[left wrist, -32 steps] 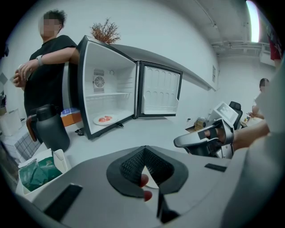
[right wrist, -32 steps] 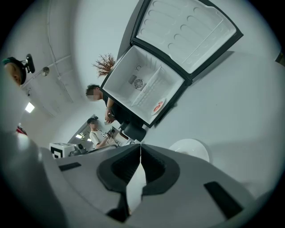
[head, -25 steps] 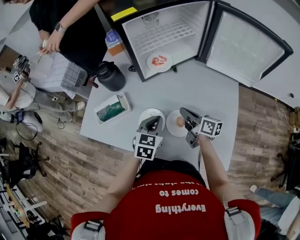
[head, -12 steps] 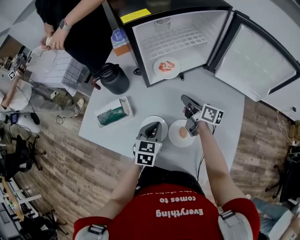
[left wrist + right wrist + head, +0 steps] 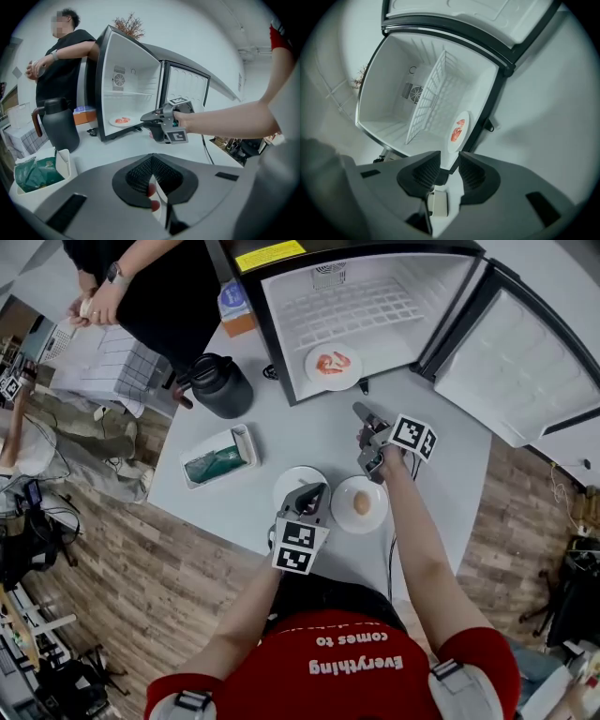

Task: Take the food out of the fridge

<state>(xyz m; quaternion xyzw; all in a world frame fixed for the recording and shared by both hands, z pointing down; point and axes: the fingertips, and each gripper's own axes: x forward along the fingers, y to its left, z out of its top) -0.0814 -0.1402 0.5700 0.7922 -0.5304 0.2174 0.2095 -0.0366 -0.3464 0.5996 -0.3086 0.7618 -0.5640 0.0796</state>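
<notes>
Food [image 5: 334, 363] — pink, on round white plate [image 5: 314, 376]; right tongs [image 5: 449, 159] just opened, empty — left tongs [image 5: 153, 168] grip another plate [image 5: 283, 488].

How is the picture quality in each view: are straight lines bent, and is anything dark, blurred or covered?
Left gripper view: strong fisheye, the fridge edges bow, black corners, a mosaic patch over a face. Right gripper view: the same round black border, fridge tilted, plate of food sharp. Head view: little bending, even light, no glare on the table.
</notes>
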